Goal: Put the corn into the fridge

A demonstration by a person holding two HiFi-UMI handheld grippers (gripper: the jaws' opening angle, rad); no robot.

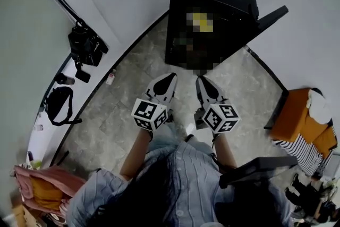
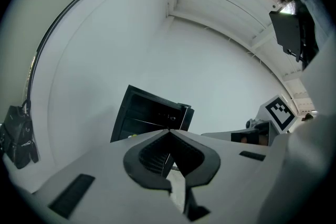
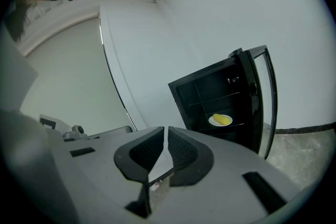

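The black fridge (image 3: 207, 93) stands on the floor with its door (image 3: 266, 107) swung wide, so the shelves are within reach. Facing it are 2 tools: the left tool (image 2: 169, 134) is closed and empty, and the right tool (image 3: 165, 129) is all but closed on nothing. Inside, a white plate (image 3: 212, 122) carries the corn (image 3: 222, 119), so the job looks done.

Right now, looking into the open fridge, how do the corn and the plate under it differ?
The corn is yellow and elongated; the plate is white and round. The corn is smaller and lies on top; the plate sits flat on a shelf. Both are inside the black fridge, door open.
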